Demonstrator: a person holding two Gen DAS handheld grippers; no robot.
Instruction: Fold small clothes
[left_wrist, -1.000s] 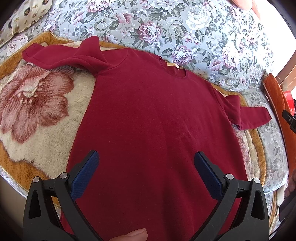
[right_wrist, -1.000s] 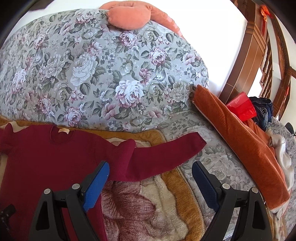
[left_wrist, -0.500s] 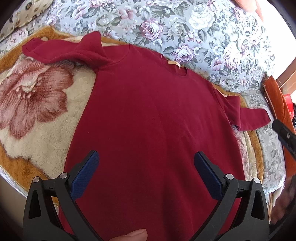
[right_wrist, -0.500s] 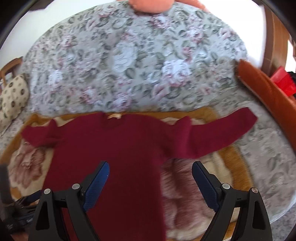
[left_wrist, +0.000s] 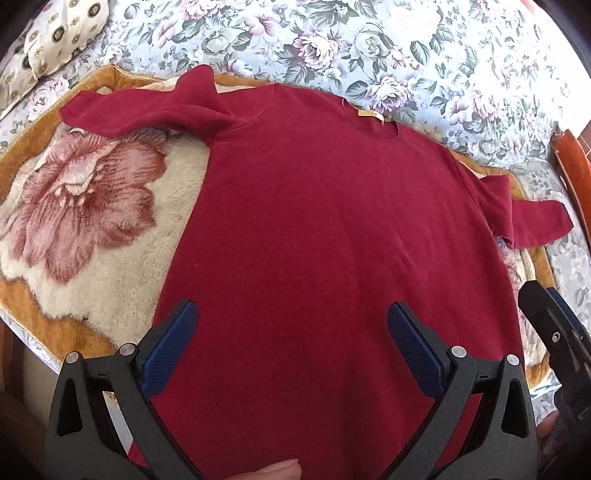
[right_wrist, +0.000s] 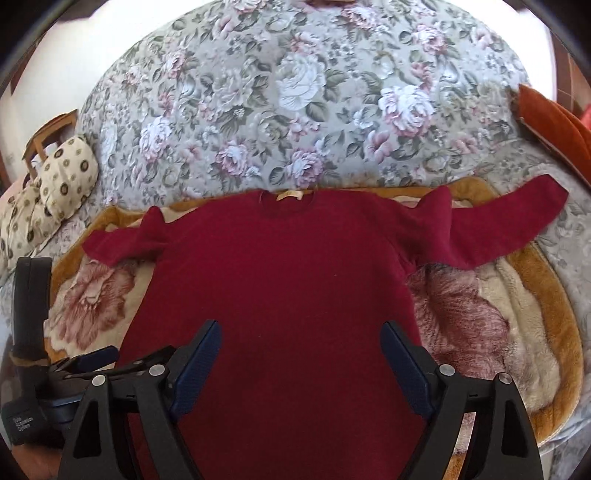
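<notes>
on the plush flower-patterned blanket (right_wrist: 491, 317) lies the red sweater (right_wrist: 280, 280), flat and face up, neckline with its tan label (right_wrist: 290, 194) at 12 o'clock in both views and hem toward 6 o'clock, under the cameras. its long axis runs 12 to 6, in line with both sets of fingers. the left sleeve (left_wrist: 147, 109) reaches to about 10 o'clock in the left wrist view, bunched and ridged at the shoulder; the right sleeve (right_wrist: 495, 229) stretches to about 2 o'clock in the right wrist view, its cuff off the blanket and on the floral cover (right_wrist: 295, 96) behind. no fold is made yet. the left gripper (left_wrist: 291, 341) hovers over the lower body of the garment, fingers spread wide, nothing between them. the right gripper (right_wrist: 301, 360) hangs over the same lower panel, fingers likewise spread and empty. in the right wrist view the left tool shows at 8 o'clock; in the left wrist view the right tool shows at 4 o'clock, so the two sit side by side near the hem. judgement: each sleeve lies nearer its own-side gripper, up and outward from the fingers, so a sleeve fold would call for a reach toward the far corners; the hem is the nearest edge to both, though hidden under the tools. a spotted cushion (right_wrist: 55, 177) sits at 9 o'clock and an orange cushion (right_wrist: 554, 122) at 2 o'clock, both clear of the garment.
</notes>
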